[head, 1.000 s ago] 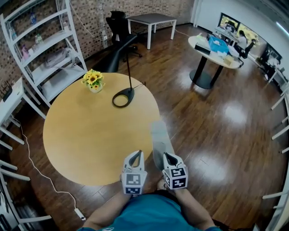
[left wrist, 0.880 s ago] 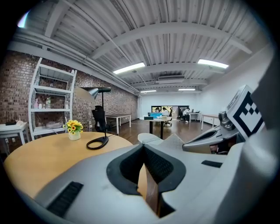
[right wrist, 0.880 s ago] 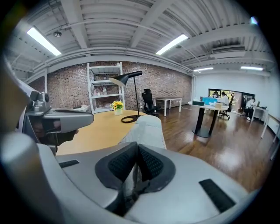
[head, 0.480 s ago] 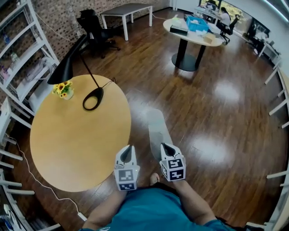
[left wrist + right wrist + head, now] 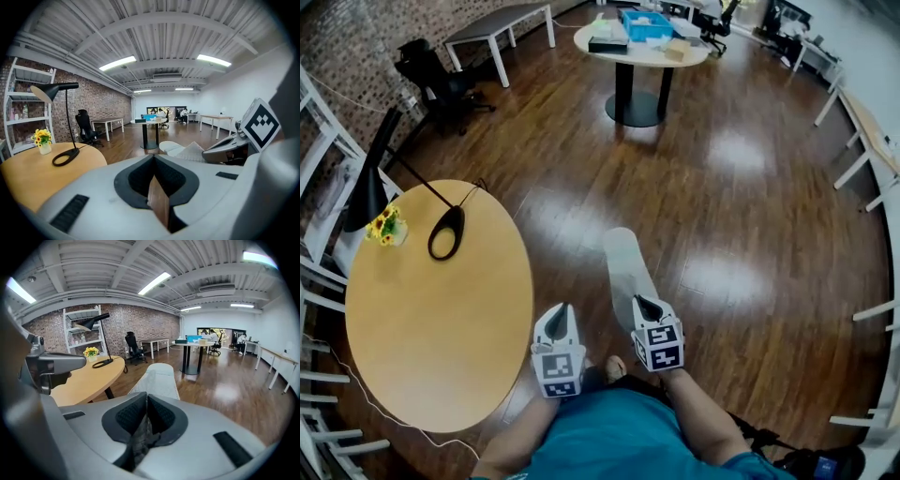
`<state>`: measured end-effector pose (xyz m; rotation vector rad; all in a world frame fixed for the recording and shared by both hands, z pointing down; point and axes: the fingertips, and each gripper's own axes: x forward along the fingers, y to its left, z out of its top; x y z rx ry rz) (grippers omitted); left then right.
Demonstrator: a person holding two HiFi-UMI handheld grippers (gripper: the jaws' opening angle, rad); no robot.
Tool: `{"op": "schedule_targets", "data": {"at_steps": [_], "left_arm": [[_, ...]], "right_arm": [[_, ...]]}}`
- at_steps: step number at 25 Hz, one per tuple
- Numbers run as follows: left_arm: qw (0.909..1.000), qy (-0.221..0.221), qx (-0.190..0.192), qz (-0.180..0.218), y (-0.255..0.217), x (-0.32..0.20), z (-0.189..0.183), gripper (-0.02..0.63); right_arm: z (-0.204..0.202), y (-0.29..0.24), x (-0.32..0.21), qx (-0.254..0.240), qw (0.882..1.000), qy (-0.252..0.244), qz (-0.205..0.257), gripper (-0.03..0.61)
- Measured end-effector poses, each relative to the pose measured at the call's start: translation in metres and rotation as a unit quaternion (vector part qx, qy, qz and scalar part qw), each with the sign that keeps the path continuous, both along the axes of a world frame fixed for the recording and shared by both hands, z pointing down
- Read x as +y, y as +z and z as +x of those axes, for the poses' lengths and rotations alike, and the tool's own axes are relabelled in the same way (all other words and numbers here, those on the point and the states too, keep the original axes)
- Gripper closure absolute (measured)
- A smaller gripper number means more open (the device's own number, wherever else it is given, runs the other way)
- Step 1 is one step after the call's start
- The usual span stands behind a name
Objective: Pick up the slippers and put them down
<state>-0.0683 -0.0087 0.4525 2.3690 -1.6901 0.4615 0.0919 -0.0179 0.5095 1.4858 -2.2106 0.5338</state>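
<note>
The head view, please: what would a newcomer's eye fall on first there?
A pale grey slipper juts forward over the dark wooden floor, one end pinched in the right gripper at bottom centre. To the left stands a round wooden table bearing a black lamp and small sunflowers.

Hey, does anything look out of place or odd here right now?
Only the slipper: it sticks out over the floor, pinched at one end in the right gripper's jaws. The lamp and flowers stand upright on the table; nothing is spilled.
</note>
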Motion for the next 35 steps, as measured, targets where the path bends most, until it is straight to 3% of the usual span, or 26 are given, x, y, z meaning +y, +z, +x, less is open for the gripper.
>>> {"op": "schedule_targets", "data": {"at_steps": [8,15,23,29,35], "left_arm": [[0.9977,0.067,-0.002,-0.013,0.016,-0.046,0.025,0.609],[0.9969,0.064,-0.010,-0.045,0.054,-0.090,0.056,0.609],[0.9972,0.053,-0.029,-0.043,0.079,-0.145,0.121,0.609],[0.9916,0.070,-0.035,-0.103,0.159,-0.164,0.132,0.609],[0.9855,0.098,-0.028,-0.136,0.265,-0.185,0.163,0.609]], "right_arm": [[0.027,0.016,-0.020,0.017,0.999,0.045,-0.025,0.552],[0.073,0.054,-0.066,0.038,0.997,0.037,-0.050,0.552],[0.144,0.107,-0.120,0.037,0.995,0.024,-0.087,0.551],[0.155,0.180,-0.145,0.038,0.991,0.030,-0.128,0.551],[0.165,0.274,-0.171,0.042,0.988,0.030,-0.146,0.551]]}}
